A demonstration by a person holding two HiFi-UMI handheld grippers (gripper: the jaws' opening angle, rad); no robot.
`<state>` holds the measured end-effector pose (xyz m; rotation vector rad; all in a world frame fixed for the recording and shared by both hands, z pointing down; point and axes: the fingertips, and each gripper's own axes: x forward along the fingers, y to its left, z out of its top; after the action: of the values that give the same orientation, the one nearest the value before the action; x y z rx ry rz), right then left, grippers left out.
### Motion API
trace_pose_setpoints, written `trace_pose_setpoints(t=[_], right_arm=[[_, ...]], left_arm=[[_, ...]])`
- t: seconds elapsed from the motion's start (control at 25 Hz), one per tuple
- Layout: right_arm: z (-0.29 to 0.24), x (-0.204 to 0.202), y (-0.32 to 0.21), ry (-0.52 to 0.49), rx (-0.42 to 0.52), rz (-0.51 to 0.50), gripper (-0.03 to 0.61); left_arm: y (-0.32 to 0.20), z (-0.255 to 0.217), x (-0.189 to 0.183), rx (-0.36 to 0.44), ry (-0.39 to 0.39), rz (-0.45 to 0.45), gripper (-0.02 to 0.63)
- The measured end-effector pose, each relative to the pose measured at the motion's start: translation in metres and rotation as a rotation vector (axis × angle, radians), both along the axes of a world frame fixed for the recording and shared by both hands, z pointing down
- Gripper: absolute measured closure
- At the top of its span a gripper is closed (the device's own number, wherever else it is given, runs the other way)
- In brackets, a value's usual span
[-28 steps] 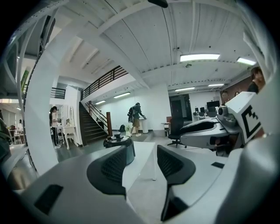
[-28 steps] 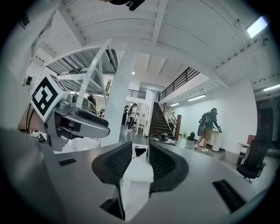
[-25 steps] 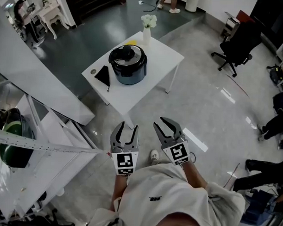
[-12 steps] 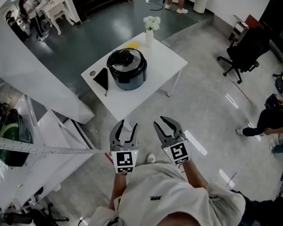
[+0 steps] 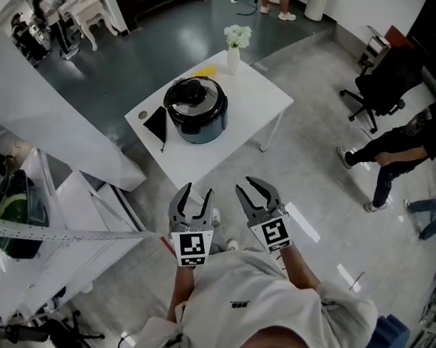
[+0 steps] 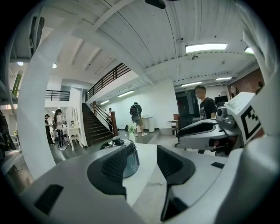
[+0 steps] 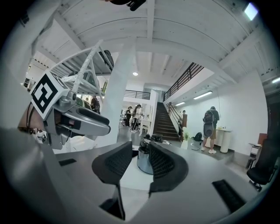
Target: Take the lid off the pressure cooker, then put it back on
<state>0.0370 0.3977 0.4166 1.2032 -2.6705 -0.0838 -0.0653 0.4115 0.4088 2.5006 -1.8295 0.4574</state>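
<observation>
The pressure cooker (image 5: 196,110) stands on a small white table (image 5: 242,106) ahead of me, its black-handled lid (image 5: 189,92) on top. Both grippers are held low near my body, well short of the table. My left gripper (image 5: 197,192) has its jaws apart with nothing between them. My right gripper (image 5: 254,189) shows a narrower gap, also with nothing in it. In the left gripper view the cooker (image 6: 130,156) appears just past the left pad. In the right gripper view the cooker (image 7: 143,161) shows through the gap between the pads.
On the table also stand a vase of white flowers (image 5: 235,45), a yellow item (image 5: 202,71) and a black triangular thing (image 5: 158,120). A slanted white beam (image 5: 55,128) and a white truss (image 5: 73,234) lie to the left. An office chair (image 5: 382,79) and a walking person (image 5: 394,151) are on the right.
The view has shifted a little toward the table. Both grippers keep their place in front of me. A person in dark clothes has walked into the right side.
</observation>
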Motion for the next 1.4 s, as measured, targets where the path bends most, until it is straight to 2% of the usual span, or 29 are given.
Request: trace_pose_setpoints(t=[0.12, 0.28, 0.96, 1.12, 1.4], right_arm=[[0.002, -0.002, -0.014, 0.003, -0.001, 0.004, 0.454], [0.003, -0.006, -0.041, 0.006, 0.044, -0.004, 0.454], [0.002, -0.055, -0.189, 0.036, -0.046, 0.050, 0.454], [0.005, -0.064, -0.222, 0.045, -0.013, 0.049, 0.454], [0.005, -0.077, -0.262, 0.060, -0.060, 0.082, 0.454]], left_arm=[[-0.016, 0.002, -0.002, 0.007, 0.000, 0.001, 0.387], [-0.043, 0.001, -0.008, 0.013, 0.003, 0.003, 0.387], [-0.195, 0.000, -0.059, -0.001, 0.015, 0.042, 0.387], [-0.227, 0.002, -0.069, -0.009, 0.013, 0.056, 0.387], [-0.272, 0.005, -0.079, -0.031, 0.026, 0.084, 0.387]])
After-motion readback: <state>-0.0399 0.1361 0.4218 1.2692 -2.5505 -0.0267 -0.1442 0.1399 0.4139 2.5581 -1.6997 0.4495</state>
